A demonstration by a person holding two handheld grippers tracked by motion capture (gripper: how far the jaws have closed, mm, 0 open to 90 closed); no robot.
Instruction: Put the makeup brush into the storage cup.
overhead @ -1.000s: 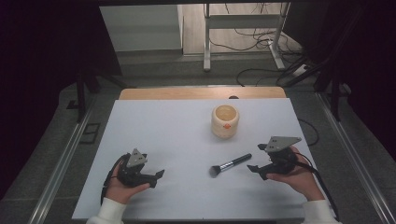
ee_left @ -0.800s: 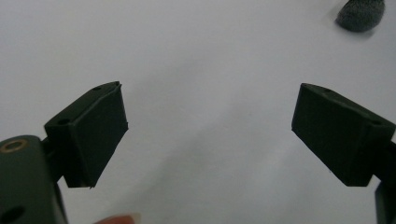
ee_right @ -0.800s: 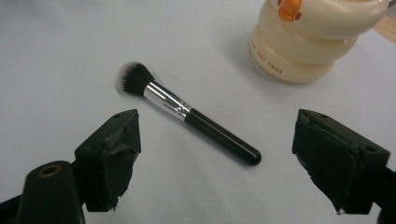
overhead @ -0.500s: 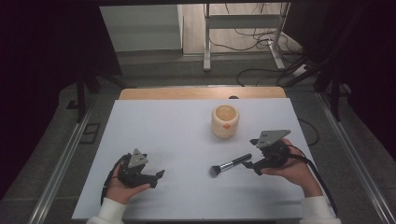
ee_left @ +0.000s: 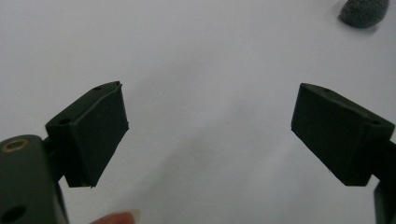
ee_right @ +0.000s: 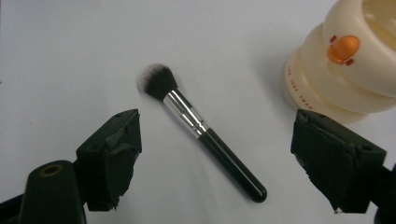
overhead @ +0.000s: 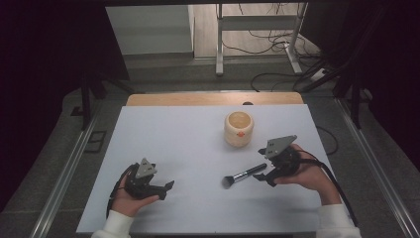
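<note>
Right hand-held gripper point(overhead: 261, 174) is sitting low over the desk point(overhead: 168, 134), jaws spread wide, pointing at the handle end of the makeup brush point(overhead: 243, 175), not touching it. Brush is lying flat on the desk, bristles toward the left hand-held gripper point(overhead: 167, 186), just in front of the cream cup point(overhead: 238, 128). Left one is resting in the palm near the front edge, jaws apart, nothing between them.

You've a white table point(overhead: 163, 134) w/ wood back edge. On it: makeup brush point(overhead: 243, 175), near a cream pot point(overhead: 238, 128).
</note>
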